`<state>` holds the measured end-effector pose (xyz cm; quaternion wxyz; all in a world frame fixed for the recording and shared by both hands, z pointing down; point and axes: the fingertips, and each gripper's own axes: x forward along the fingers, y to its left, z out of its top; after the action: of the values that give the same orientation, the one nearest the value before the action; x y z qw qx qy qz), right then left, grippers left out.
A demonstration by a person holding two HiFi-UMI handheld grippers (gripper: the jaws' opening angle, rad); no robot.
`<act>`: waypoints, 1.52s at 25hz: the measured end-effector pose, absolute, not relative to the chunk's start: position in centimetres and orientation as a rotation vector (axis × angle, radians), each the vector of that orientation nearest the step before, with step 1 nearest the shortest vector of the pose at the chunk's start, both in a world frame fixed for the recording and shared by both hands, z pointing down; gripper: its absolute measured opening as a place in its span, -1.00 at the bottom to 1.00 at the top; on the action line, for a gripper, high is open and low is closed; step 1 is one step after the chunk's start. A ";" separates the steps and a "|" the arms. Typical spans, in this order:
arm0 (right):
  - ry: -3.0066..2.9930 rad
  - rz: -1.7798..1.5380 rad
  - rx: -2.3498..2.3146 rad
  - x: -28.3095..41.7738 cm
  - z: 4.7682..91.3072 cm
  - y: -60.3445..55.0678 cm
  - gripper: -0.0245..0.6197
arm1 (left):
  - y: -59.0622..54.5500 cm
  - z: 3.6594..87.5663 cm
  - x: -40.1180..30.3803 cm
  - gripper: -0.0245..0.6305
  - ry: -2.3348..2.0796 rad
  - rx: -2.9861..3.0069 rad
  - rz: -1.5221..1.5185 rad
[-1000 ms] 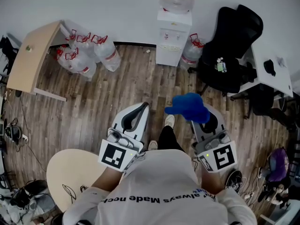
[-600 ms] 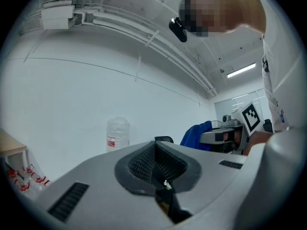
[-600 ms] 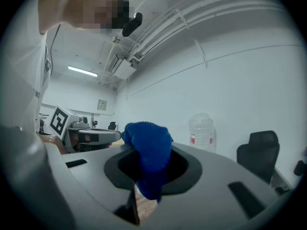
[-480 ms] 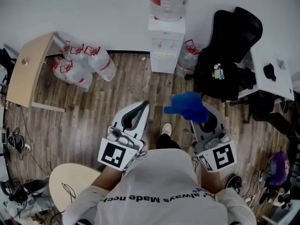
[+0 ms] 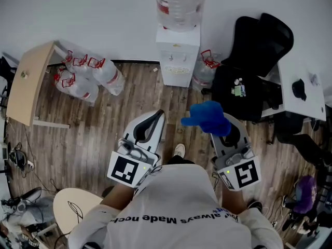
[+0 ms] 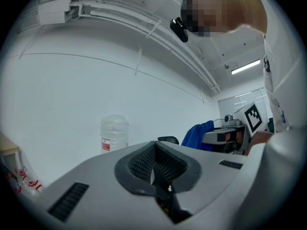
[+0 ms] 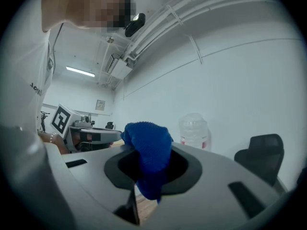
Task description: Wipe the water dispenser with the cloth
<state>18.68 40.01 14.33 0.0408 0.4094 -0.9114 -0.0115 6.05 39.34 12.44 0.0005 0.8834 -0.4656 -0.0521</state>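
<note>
Left gripper (image 5: 154, 121): jaws pressed together, nothing between them. Water dispenser (image 5: 179, 56): stands against the wall, well apart from both grippers, not yet wiped. A large bottle (image 5: 177, 4) sits on top and a spare jug (image 5: 203, 69) stands just beside its base. Right gripper (image 5: 219, 126): clamped on the blue cloth (image 5: 206, 117), most of it bunched loose above the jaws. Risk: firm wiping could drag the cloth free or rock the bottle.

Blue cloth (image 5: 207, 119). White water dispenser (image 5: 179, 56); clear bottle (image 5: 179, 4) atop it, red label. Black office chair (image 5: 259, 40) right of dispenser. Brown wood-plank floor (image 5: 98, 128).
</note>
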 end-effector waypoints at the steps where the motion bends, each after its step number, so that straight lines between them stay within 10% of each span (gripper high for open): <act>1: -2.792 -0.036 1.254 19.2 14.3 39.3 -0.67 | 38.6 12.5 6.4 -0.87 -1.467 2.773 -0.158; 38: -2.783 -0.006 1.204 9.7 14.6 12.4 -0.67 | 11.6 12.7 -2.5 -0.87 -1.477 2.747 -0.192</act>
<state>9.71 12.35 14.63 0.0547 0.3966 -0.9163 -0.0019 -2.48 11.58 12.68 0.0085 0.8790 -0.4727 -0.0614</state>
